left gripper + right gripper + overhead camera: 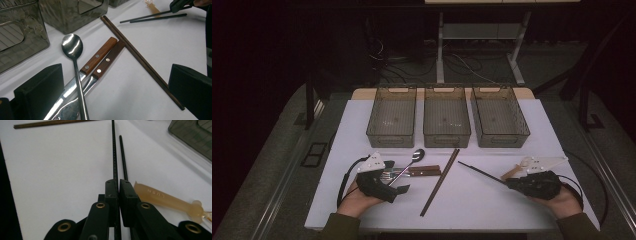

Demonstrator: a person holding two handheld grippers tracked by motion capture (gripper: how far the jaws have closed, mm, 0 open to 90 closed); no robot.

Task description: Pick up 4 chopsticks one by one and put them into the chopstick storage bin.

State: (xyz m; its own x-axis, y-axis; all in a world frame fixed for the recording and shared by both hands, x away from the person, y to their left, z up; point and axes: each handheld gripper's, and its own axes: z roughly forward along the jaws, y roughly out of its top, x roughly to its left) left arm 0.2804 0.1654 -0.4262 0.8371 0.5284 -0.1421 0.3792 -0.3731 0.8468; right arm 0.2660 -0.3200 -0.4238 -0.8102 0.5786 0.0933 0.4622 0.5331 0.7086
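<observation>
My left gripper (pixel 398 180) is open over the blades of the cutlery pile at the table's front left. Between its wide jaws (pixel 115 92) lie a steel spoon (pixel 72 47) and two wooden-handled pieces (pixel 100 56) crossing under it. A pair of brown chopsticks (pixel 441 181) lies slanted just to the right. My right gripper (pixel 118 182) is shut on one black chopstick (pixel 114 157) at the front right, low to the table. The second black chopstick (pixel 123 157) lies right beside it.
Three grey see-through bins (pixel 390 140) (pixel 446 141) (pixel 502 140) stand in a row at the back of the white table (pixel 492 210). A beige plastic utensil (pixel 162 197) lies beside my right gripper. Bare tabletop shows between the two hands.
</observation>
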